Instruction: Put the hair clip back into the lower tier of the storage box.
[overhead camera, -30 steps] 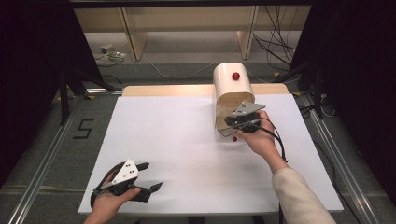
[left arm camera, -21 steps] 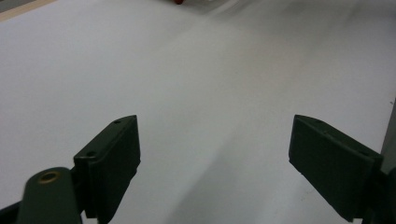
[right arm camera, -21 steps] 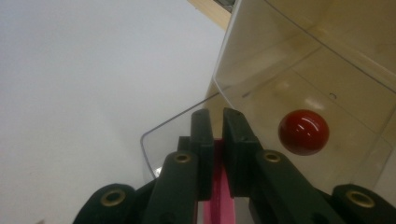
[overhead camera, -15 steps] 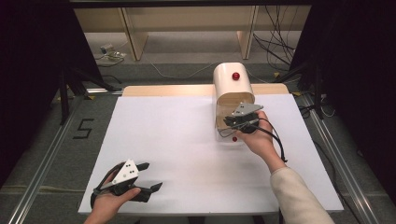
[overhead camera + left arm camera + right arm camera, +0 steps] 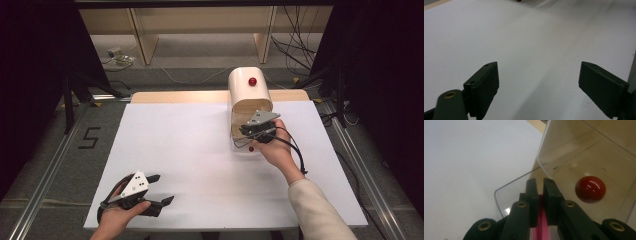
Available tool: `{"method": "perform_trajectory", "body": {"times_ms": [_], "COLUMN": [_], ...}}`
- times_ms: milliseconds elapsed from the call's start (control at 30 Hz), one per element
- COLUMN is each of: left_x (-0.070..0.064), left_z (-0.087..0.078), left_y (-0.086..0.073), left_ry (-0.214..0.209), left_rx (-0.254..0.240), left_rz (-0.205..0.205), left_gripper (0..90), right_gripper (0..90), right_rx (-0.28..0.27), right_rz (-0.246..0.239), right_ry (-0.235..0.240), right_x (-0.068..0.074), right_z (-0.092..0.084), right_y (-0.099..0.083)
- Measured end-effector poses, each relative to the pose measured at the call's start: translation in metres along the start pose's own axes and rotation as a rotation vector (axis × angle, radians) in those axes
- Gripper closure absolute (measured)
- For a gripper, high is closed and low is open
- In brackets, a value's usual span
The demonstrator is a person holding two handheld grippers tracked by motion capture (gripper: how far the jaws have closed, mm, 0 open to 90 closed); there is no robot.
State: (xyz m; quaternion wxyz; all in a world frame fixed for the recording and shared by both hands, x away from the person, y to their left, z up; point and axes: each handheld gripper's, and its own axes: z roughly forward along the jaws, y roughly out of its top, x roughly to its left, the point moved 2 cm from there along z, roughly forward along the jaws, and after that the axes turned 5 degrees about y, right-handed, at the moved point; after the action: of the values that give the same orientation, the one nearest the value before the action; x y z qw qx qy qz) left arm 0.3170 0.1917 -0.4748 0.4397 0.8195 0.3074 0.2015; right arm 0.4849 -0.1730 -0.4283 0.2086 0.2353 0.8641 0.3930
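A white tabletop [image 5: 200, 150] is seen from the high view, with a strip of bare wood along its far edge. A cream, round-topped box [image 5: 248, 92] with a red knob [image 5: 252, 81] on its top stands at the far right of the tabletop; a clear plastic door [image 5: 240, 135] hangs open at its near end. The right gripper [image 5: 252, 131] is held by the right hand [image 5: 272, 150] against this door, with its grey plate uppermost and its cable trailing back over the wrist. In the right gripper view, the right gripper's fingers [image 5: 532, 195] are drawn almost together at the edge of the clear door [image 5: 574, 152], with only a narrow slot between them, in which something pink [image 5: 540, 230] is seen lower down; whether the door's edge is actually clamped cannot be told. A red knob [image 5: 590, 189] is seen just beside the fingers, against the clear panel. The left gripper [image 5: 160, 189] is held by the left hand [image 5: 117, 217] low over the near left corner of the tabletop, well apart from the box. In the left gripper view its fingers [image 5: 484, 87] are spread wide, with nothing between them but white tabletop [image 5: 536, 50].
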Motion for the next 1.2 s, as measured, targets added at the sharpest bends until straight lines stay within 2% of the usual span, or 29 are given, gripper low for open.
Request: {"method": "perform_trajectory", "body": {"times_ms": [567, 1000, 1200], "left_x": [-0.0007, -0.0010, -0.0011], "left_z": [0.0007, 0.0009, 0.0010], "left_y": [-0.0003, -0.0003, -0.0003], "left_ry": [-0.005, -0.006, -0.008], "left_rx": [0.002, 0.002, 0.005], "left_rz": [-0.003, -0.003, 0.000], "left_gripper": [16.5, 16.5, 16.5], "right_gripper": [83.7, 82.8, 78.5], "right_rx": [0.012, 0.012, 0.007], "right_rz": [-0.008, 0.012, 0.027], "right_ry": [-0.009, -0.007, -0.007], "right_x": [-0.0006, -0.0008, -0.0017], "right_z": [0.0048, 0.0075, 0.0074], "right_y": [-0.0019, -0.0062, -0.0068]}}
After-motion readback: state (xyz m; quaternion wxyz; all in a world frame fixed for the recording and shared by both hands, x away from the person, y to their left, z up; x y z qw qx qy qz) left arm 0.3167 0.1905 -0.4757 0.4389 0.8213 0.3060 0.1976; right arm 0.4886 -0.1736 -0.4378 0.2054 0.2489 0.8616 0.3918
